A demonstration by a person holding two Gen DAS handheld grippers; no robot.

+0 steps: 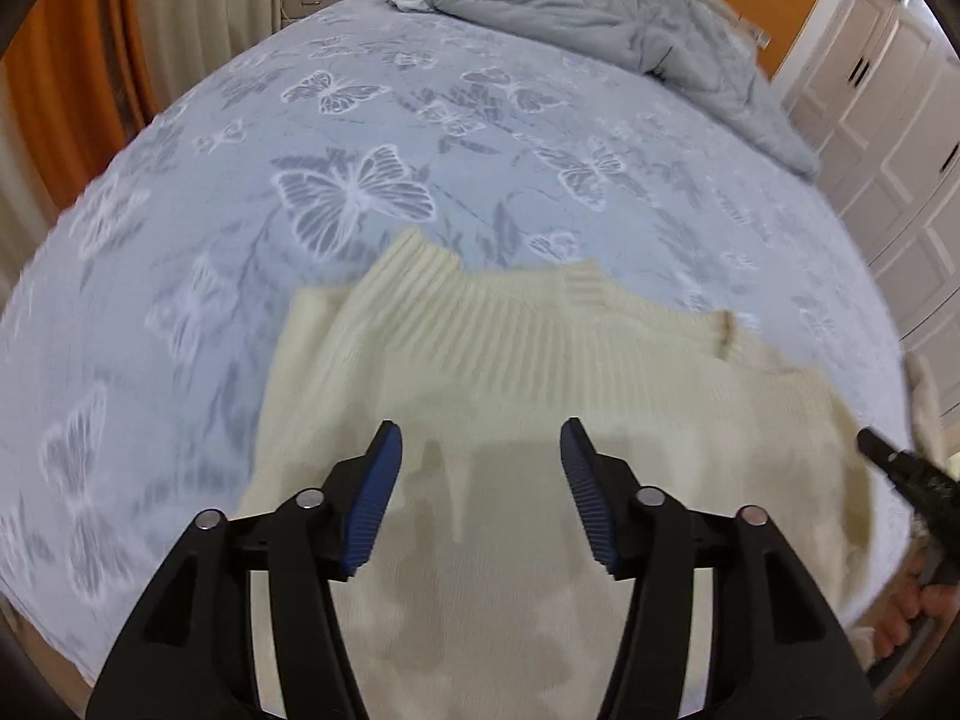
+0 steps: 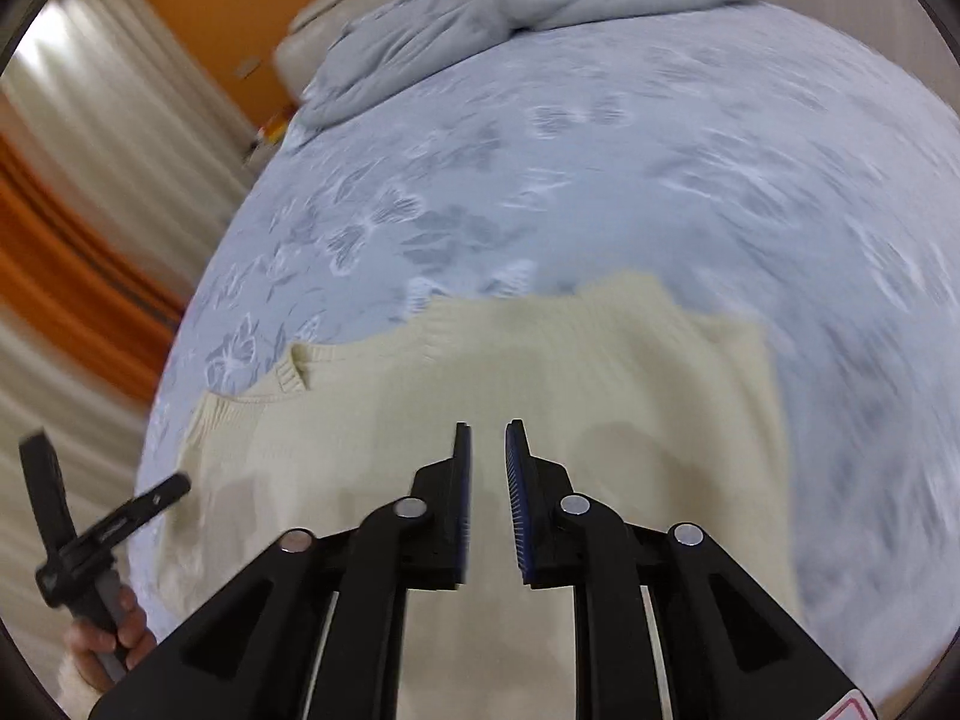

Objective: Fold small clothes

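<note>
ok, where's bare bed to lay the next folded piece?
Free: the butterfly bedspread between the cream sweater and the bunched grey duvet, plus the strip on the sweater's curtain side. Crowded: near edge, under sweater and both grippers.

We see both grippers, left gripper (image 1: 480, 438) & right gripper (image 2: 488, 438), w/ black angular arms, round silver screws, blue ribbed pads (image 1: 372, 510).

Sweater (image 1: 540, 396) on bed (image 1: 240, 192), before quilt (image 1: 600, 18)
</note>
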